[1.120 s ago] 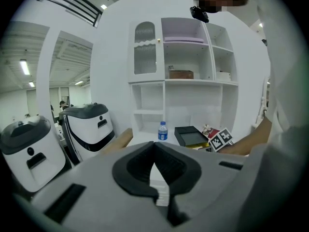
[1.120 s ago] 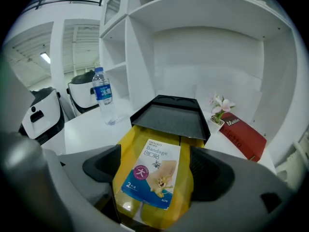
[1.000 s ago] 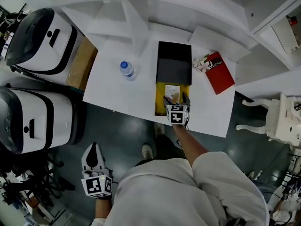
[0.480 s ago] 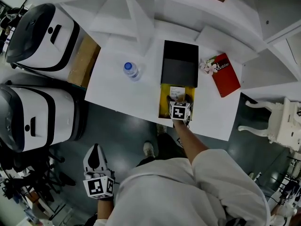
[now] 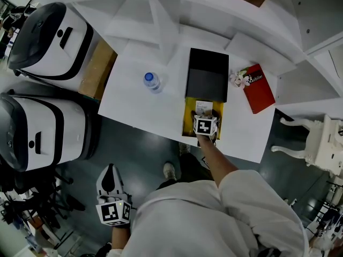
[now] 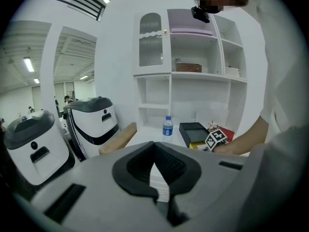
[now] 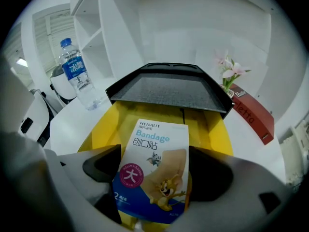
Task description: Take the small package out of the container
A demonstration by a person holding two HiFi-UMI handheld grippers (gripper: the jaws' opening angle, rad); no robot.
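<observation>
The right claw (image 7: 153, 154) grasps the package (image 7: 161, 132) by its two sides. The package lies inside the yellow container (image 7: 101, 124) on the white surface (image 5: 136, 103). The left claw (image 6: 155, 170) is clenched, low and well apart from the surface.

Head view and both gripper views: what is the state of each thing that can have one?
yellow container: open at the near end, black lid over the far end.
bandage package: inside the container, clamped by its side edges.
right gripper: shut on the bandage package.
left gripper: shut, empty.
water bottle: upright, capped.
</observation>
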